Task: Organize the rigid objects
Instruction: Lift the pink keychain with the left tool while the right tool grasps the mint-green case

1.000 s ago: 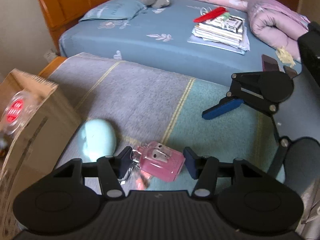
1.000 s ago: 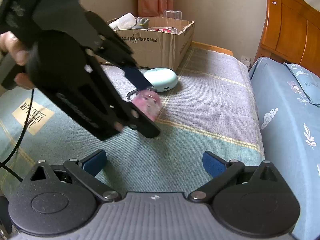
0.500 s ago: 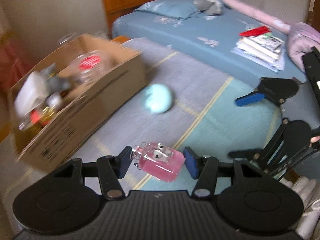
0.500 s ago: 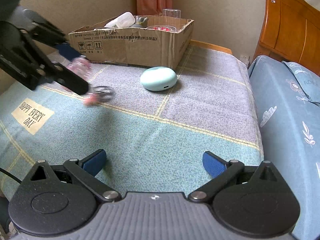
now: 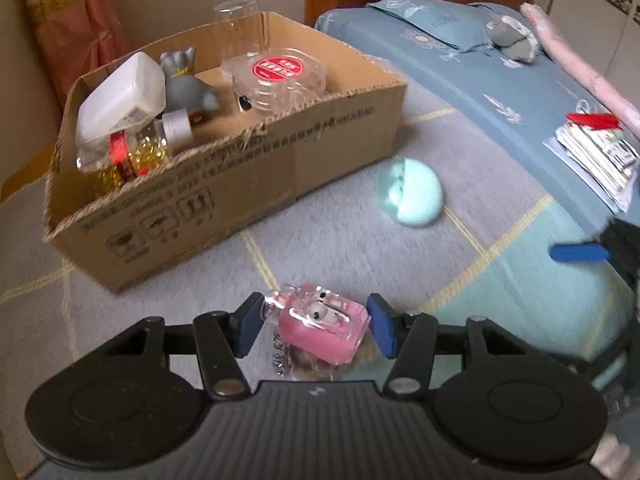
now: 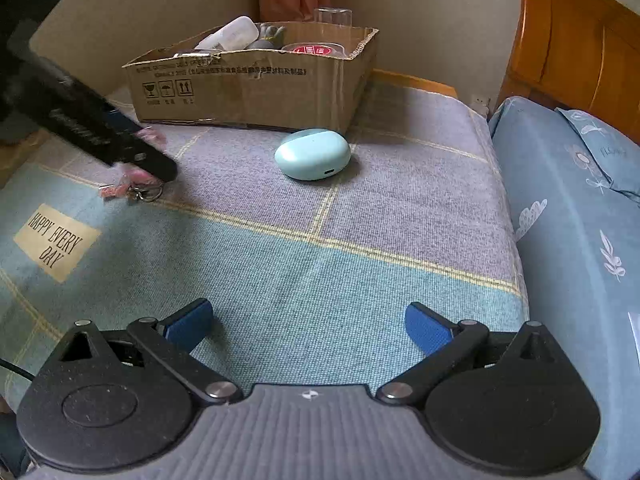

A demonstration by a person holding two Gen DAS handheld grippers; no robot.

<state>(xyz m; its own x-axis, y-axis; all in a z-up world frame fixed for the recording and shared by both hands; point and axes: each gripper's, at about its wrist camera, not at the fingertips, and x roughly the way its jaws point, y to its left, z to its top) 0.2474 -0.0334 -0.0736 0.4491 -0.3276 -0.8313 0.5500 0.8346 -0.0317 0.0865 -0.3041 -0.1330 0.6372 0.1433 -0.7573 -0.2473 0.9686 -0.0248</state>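
Note:
My left gripper (image 5: 312,326) is shut on a pink clear-cased keychain (image 5: 322,326) with a key ring hanging below it, held in front of the cardboard box (image 5: 240,184). In the right wrist view the left gripper (image 6: 144,156) and the pink keychain (image 6: 132,182) sit at left, near the box (image 6: 256,84). A mint earbud case (image 5: 414,194) lies on the blanket right of the box; it also shows in the right wrist view (image 6: 313,154). My right gripper (image 6: 308,324) is open and empty above the blanket.
The box holds a white bottle (image 5: 120,98), a grey toy (image 5: 188,80), a clear red-labelled container (image 5: 276,76) and a jar (image 5: 132,156). A blue bed (image 5: 500,76) with a stack of papers (image 5: 596,152) lies at right. A wooden headboard (image 6: 576,40) stands behind.
My left gripper has carried the pink keychain away from the earbud case to the left, toward the cardboard box. The right gripper has stayed still and open.

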